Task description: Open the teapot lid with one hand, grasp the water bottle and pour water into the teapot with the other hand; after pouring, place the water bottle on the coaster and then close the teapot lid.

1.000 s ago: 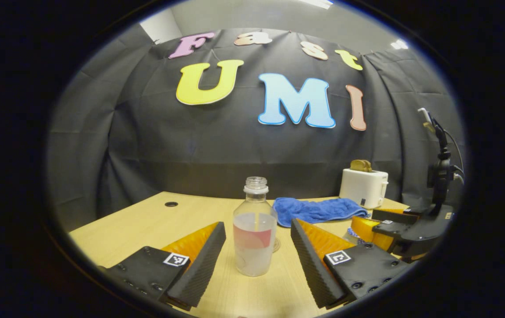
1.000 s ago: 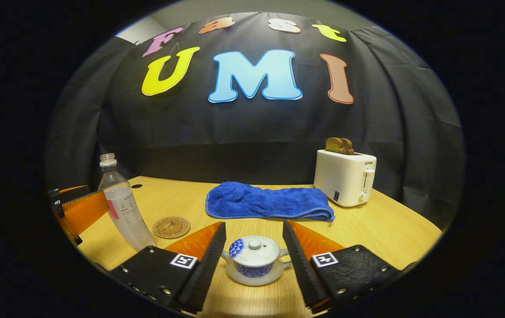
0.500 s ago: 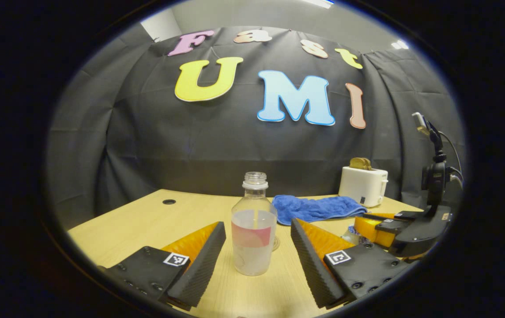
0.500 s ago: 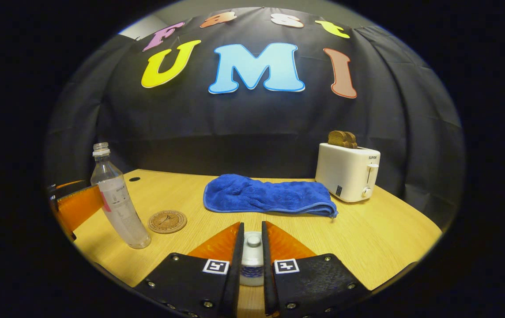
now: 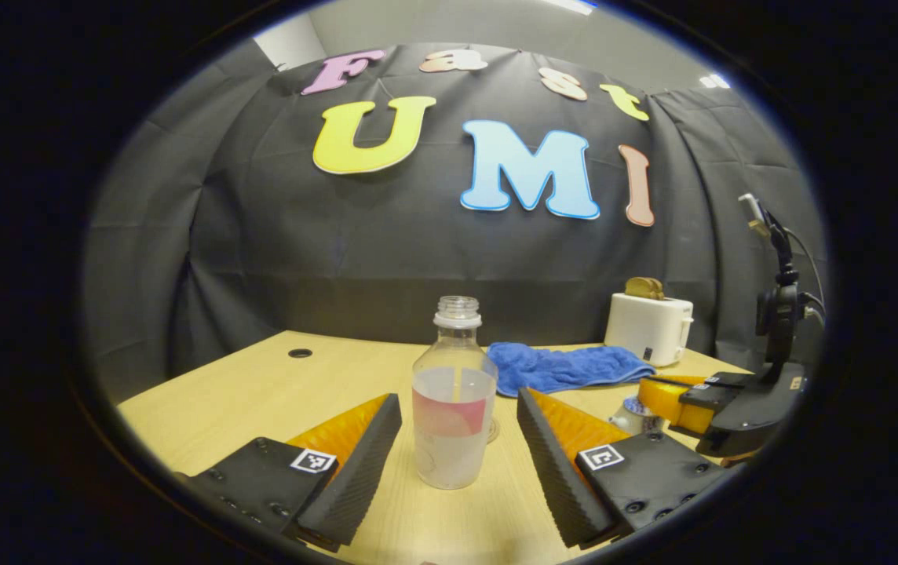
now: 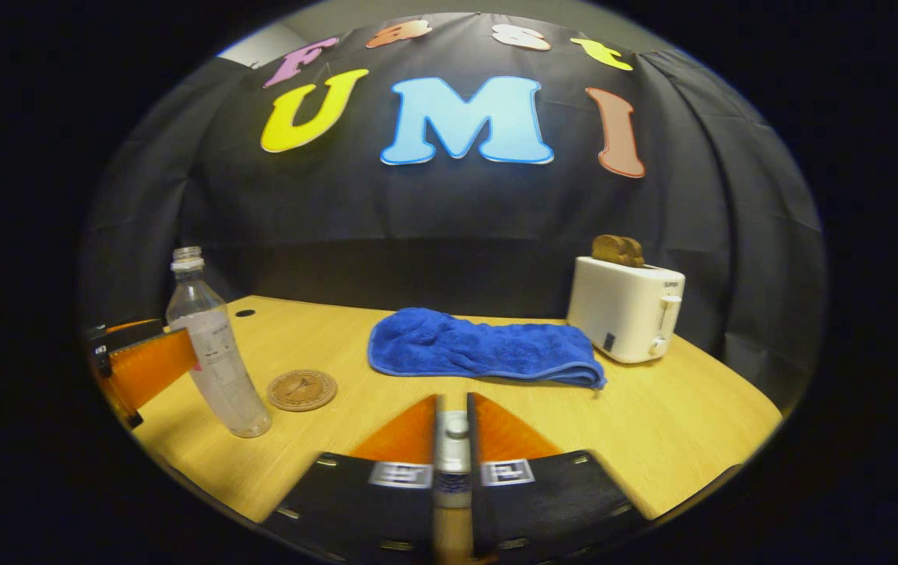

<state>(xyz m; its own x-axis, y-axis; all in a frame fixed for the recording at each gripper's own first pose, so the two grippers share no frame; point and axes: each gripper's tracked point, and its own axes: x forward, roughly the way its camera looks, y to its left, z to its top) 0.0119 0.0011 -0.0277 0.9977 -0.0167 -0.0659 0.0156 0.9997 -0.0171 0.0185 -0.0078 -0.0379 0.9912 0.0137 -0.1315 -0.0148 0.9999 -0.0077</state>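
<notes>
1. The big change: the right gripper point(image 6: 453, 463) was spread wide around the teapot a second ago, and now its fingers are clamped tight on the teapot lid point(image 6: 455, 430). The knob can be seen poking up in the narrow slot between them.
2. The lower part of the right gripper view is smeared with motion blur compared with half a second back, so a lift is probably being started. Whether the lid is actually off the pot can't be told from here.
3. The left gripper point(image 5: 458, 463) hasn't been closed at all. Its fingers are held wide apart on either side of the water bottle point(image 5: 454, 408), with clear gaps, nothing touched.
4. The bottle is uncapped, upright on the table point(image 5: 261, 384), partly filled. The coaster point(image 6: 301, 390) is lying just beside it, bare.
5. The teapot point(image 5: 631, 414) is only glimpsed in the left gripper view, tucked under the right gripper.
6. So: lid step underway, bottle grasp not yet made. Pouring should be held off until the lid is clear.
</notes>
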